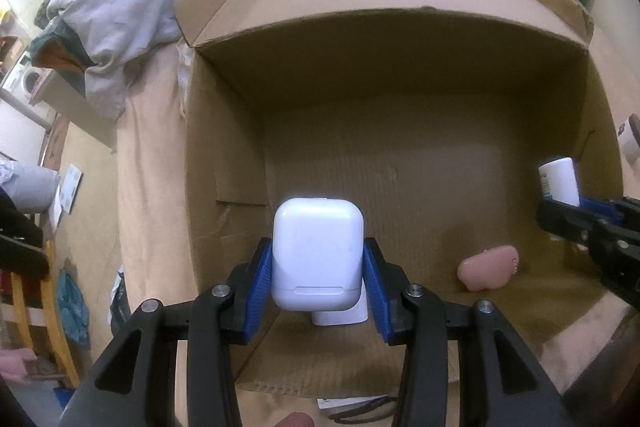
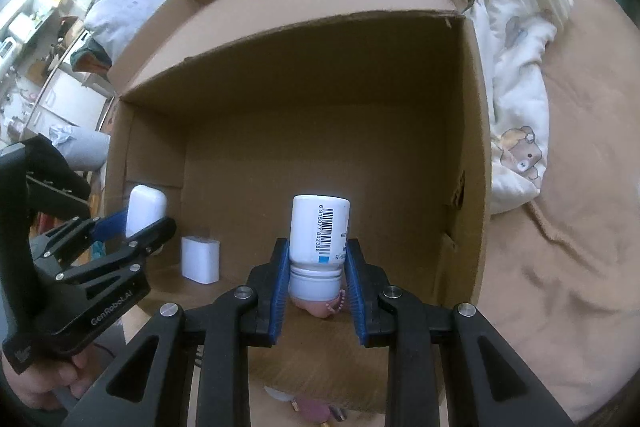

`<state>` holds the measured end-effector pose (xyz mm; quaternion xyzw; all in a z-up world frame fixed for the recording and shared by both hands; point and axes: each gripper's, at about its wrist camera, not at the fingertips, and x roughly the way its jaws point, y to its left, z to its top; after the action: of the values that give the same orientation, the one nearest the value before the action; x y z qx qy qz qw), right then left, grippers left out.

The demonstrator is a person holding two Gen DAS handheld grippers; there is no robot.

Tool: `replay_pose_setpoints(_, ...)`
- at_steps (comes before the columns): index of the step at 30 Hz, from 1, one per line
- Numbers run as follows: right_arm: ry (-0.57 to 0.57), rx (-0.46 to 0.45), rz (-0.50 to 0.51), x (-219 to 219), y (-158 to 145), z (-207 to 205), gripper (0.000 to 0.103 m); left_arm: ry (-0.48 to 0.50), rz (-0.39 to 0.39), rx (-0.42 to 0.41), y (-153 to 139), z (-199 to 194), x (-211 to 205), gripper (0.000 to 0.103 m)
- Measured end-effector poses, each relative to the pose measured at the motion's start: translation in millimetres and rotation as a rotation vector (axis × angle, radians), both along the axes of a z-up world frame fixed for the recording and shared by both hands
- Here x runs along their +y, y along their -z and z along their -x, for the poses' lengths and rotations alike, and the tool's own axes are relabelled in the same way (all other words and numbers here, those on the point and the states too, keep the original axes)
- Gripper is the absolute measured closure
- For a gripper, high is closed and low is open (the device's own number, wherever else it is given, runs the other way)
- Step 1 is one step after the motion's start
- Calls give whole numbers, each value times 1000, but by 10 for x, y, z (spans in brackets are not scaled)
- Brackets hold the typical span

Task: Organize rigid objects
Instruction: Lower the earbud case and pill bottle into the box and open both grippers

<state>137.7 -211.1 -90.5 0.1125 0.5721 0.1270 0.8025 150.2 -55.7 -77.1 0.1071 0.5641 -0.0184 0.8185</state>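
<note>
Left gripper (image 1: 318,267) clamped on a white case (image 1: 317,253) above the box's (image 1: 224,131) near-left corner, right gripper (image 2: 318,267) clamped on a white bottle (image 2: 319,231) over its near edge, white block (image 2: 200,259) and pink toy (image 1: 489,267) on the box floor, bedding (image 2: 516,99) beside the box.

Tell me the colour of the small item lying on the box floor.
Pink item, clearest in the left wrist view.

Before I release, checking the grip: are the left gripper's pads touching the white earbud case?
Touching. The left wrist view shows both blue pads pressed against the sides of the white earbud case.
</note>
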Motion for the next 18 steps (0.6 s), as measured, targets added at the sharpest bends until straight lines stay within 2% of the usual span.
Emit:
replay_pose_setpoints(8, -16, 18, 23, 55, 67, -32, 74, -8, -1, 34, 101, -43, 16, 63)
replay_pose_setpoints(18, -29, 43, 28, 110, 96, -27, 74, 4, -42, 56, 241, -88, 40, 63)
